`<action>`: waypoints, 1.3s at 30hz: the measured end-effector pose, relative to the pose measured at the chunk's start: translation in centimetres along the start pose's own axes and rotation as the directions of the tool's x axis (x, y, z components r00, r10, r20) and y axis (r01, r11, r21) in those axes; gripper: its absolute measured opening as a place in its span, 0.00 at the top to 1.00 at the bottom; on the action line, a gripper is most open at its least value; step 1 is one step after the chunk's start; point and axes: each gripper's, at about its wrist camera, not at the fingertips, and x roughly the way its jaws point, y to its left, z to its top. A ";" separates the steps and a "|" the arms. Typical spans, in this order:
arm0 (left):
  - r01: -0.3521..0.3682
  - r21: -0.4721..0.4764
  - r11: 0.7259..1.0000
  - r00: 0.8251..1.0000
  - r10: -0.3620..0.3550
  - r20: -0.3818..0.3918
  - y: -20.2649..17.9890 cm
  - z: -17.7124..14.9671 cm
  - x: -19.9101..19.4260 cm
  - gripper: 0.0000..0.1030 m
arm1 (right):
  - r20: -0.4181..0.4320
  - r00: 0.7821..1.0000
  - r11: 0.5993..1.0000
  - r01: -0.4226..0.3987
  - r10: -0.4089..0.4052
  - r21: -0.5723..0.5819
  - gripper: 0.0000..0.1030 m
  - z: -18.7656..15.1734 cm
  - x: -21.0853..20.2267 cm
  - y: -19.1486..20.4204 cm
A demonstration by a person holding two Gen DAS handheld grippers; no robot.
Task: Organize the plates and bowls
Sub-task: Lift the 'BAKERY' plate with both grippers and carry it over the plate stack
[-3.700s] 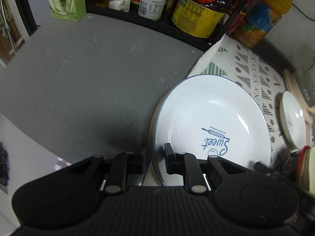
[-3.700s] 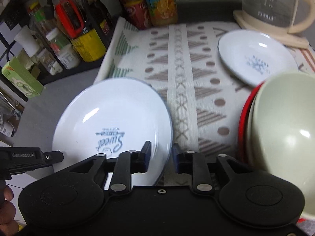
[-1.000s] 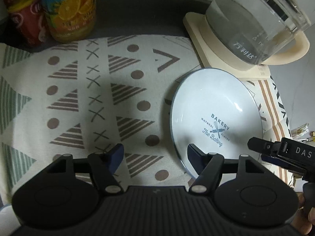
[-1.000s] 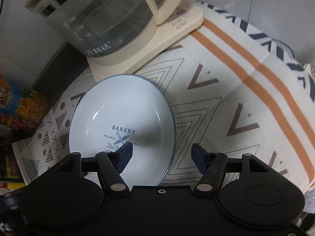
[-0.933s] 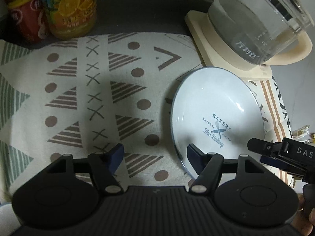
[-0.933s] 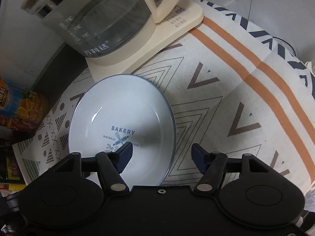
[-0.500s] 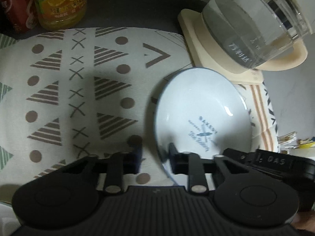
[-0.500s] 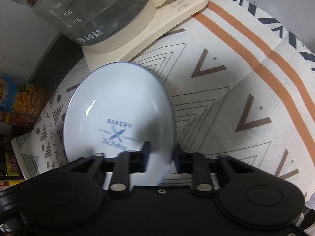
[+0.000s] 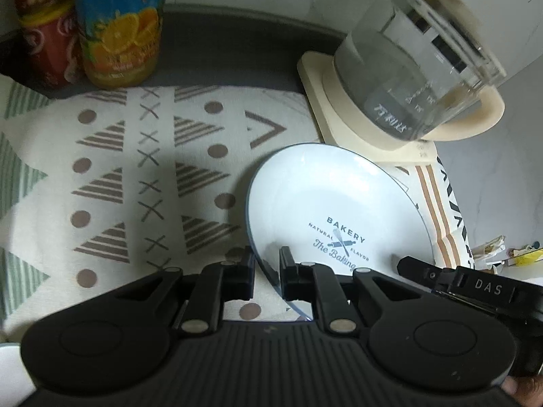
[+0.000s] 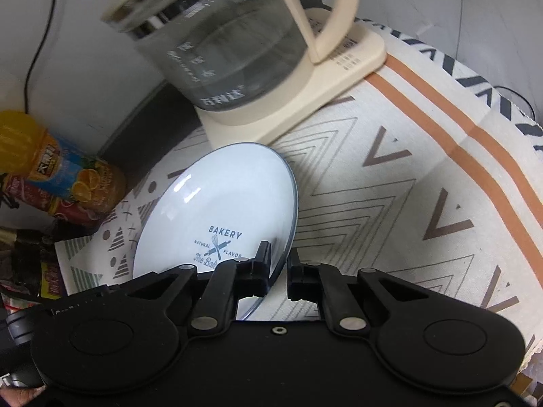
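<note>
Left wrist view. Left tongs (image 9: 266, 273): jaws have just been closing and now pinch the near-left rim of the small plate (image 9: 339, 210), one black pad under the rim, one on the inner face. Plate is glossy white, round and shallow, with a thin dark-blue edge line and a blue "BAKERY / The Baking" print; it sits at 3 o'clock of the frame centre, over the patterned cloth (image 9: 112, 183). Whether its far edge touches the cloth cannot be told. Cloth is a matte weave, cream ground with brown triangles, dots and crosses, and green stripes at the 9 o'clock edge. At 1 o'clock, a clear glass kettle (image 9: 417, 68) with printed level marks stands on a cream plastic base (image 9: 325, 108); contents not readable. At 11 o'clock, an orange juice bottle (image 9: 118, 27) stands just beside a red-labelled bottle (image 9: 44, 34) on the dark grey tabletop (image 9: 237, 51). The right tongs' black arm, marked "DAS", enters at 4 o'clock.

Right wrist view. Right tongs (image 10: 279, 273): jaws have likewise just been closing and now clamp the plate's opposite rim, which passes between the pads. Plate lies at 9 o'clock of centre and appears tilted. Beneath it, at 3 o'clock, the cloth shows brown chevrons and orange bands. Kettle with a cream looped handle at 12 o'clock, its base just beyond the plate's far edge. Juice bottle lies toward 9 o'clock.
</note>
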 end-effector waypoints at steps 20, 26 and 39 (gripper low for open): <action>-0.001 -0.115 0.993 0.988 0.019 0.155 3.7 -2.7 -8.2 0.88 | 0.010 0.992 0.981 -0.121 0.124 -0.153 0.90 -2.8 -3.2 5.4; -0.016 -0.150 0.989 0.983 0.043 0.180 4.8 -4.2 -10.2 0.88 | -0.002 0.988 0.970 -0.152 0.154 -0.188 0.90 -4.3 -3.9 6.6; -0.055 -0.235 0.971 0.973 0.105 0.204 7.4 -8.7 -14.0 0.88 | -0.039 0.980 0.941 -0.197 0.194 -0.274 0.90 -7.8 -5.0 8.9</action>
